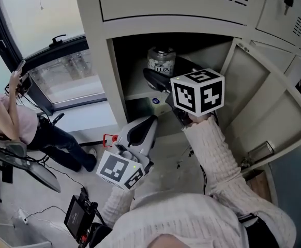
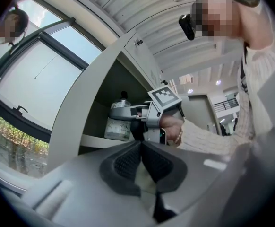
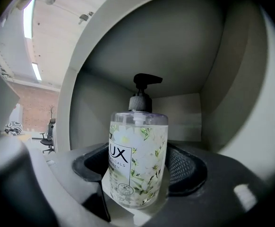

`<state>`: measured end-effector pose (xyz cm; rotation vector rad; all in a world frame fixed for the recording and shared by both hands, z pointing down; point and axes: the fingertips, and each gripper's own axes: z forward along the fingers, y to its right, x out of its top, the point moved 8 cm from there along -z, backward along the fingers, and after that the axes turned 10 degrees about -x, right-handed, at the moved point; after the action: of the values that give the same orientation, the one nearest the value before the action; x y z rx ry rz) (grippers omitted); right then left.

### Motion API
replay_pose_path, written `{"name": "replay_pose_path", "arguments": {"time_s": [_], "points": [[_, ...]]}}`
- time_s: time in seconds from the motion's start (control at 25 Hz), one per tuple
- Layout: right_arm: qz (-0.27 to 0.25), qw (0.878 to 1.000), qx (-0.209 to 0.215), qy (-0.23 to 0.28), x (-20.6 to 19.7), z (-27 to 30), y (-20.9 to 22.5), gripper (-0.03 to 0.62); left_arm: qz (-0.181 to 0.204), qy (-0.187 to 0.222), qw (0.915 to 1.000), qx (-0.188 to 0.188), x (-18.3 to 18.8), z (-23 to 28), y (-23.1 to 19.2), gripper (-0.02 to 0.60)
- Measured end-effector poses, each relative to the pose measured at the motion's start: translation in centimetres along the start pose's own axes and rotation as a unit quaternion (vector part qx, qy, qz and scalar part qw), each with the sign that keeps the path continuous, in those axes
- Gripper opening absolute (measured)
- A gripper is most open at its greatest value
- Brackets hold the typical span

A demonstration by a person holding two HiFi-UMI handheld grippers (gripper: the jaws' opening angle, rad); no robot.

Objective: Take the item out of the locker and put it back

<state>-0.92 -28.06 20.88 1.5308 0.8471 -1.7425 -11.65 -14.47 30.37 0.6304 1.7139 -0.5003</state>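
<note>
A clear soap pump bottle (image 1: 161, 61) with a flower label and black pump stands upright on the upper shelf (image 1: 140, 93) of the open locker. My right gripper (image 1: 158, 79) reaches into that compartment. In the right gripper view the bottle (image 3: 137, 164) fills the gap between the two dark pads (image 3: 187, 167), and the right gripper (image 3: 140, 174) is shut on it. My left gripper (image 1: 151, 121) hangs below the locker opening, outside it, shut with nothing held. The left gripper (image 2: 141, 149) view looks up at the bottle (image 2: 117, 126) and the right gripper (image 2: 128, 112).
The locker door (image 1: 274, 102) stands swung open to the right. A small box (image 1: 159, 103) lies in the compartment under the shelf. A person (image 1: 5, 118) sits at the left by the window, with cables and a small screen (image 1: 78, 216) on the floor.
</note>
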Motion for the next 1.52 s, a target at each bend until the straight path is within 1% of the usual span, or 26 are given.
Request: {"name": "replay_pose_path", "arguments": {"time_s": [0.24, 0.56, 1.04, 1.24, 1.32, 1.52], "points": [[0.013, 1.000, 0.006, 0.025, -0.5, -2.8, -0.3, 0.364, 0.003, 0.000, 1.0000, 0.003, 0.3, -0.2, 0.6, 0.008], [0.034, 0.998, 0.018, 0.057, -1.5, -6.6, -1.2, 0.364, 0.010, -0.005, 0.9999, -0.010, 1.0, -0.1, 1.6, 0.006], [0.084, 0.993, 0.018, 0.085, -5.7, -11.1, -0.4, 0.362, 0.003, -0.018, 0.9998, -0.003, 0.4, -0.6, 2.0, 0.006], [0.110, 0.989, 0.019, 0.099, -7.5, -12.9, -0.1, 0.360, 0.001, -0.024, 0.9997, -0.007, -0.2, -0.5, 2.1, 0.006], [0.110, 0.989, 0.021, 0.096, -8.1, -13.4, 0.1, 0.360, -0.002, -0.024, 0.9997, -0.008, -0.4, -0.5, 2.1, 0.007], [0.083, 0.992, 0.019, 0.094, -8.8, -14.4, 0.3, 0.360, 0.005, -0.025, 0.9997, -0.004, 0.0, -0.5, 1.9, 0.006]]}}
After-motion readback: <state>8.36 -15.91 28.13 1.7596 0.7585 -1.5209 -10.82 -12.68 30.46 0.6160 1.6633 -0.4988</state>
